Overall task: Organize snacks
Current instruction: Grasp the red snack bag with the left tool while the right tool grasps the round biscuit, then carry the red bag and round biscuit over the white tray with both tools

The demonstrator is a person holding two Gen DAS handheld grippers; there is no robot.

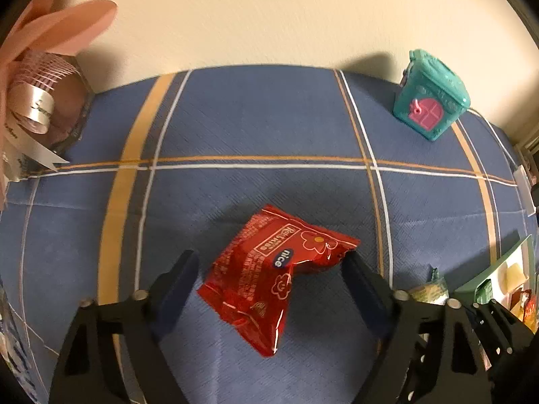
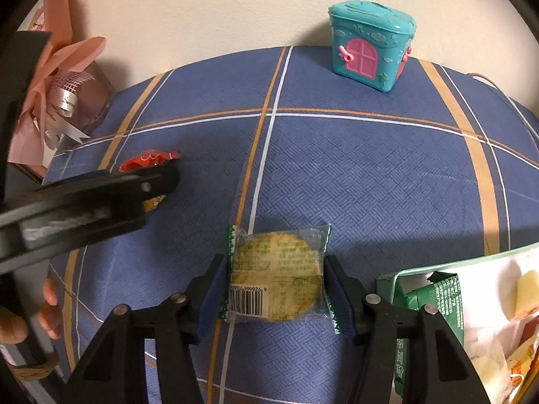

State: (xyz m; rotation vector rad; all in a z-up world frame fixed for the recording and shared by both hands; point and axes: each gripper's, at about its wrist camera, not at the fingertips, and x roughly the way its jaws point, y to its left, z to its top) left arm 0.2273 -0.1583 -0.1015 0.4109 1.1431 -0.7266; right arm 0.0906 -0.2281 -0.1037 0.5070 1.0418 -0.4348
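A red snack packet point(image 1: 273, 276) lies on the blue plaid tablecloth between the fingers of my left gripper point(image 1: 269, 279), which is open; its right finger touches the packet's corner. In the right wrist view my right gripper point(image 2: 274, 282) is shut on a clear-wrapped round cracker packet point(image 2: 278, 277) with green crimped ends and a barcode. The left gripper's arm point(image 2: 84, 198) crosses that view at left, with the red packet point(image 2: 148, 161) peeking behind it. A green-rimmed tray point(image 2: 471, 262) holding several snacks sits at the right.
A teal toy house box point(image 2: 370, 50) with a pink door stands at the back by the wall, also in the left wrist view point(image 1: 431, 101). A pink ribboned gift box point(image 1: 43, 101) sits at the back left. The tray's edge point(image 1: 495, 266) shows at far right.
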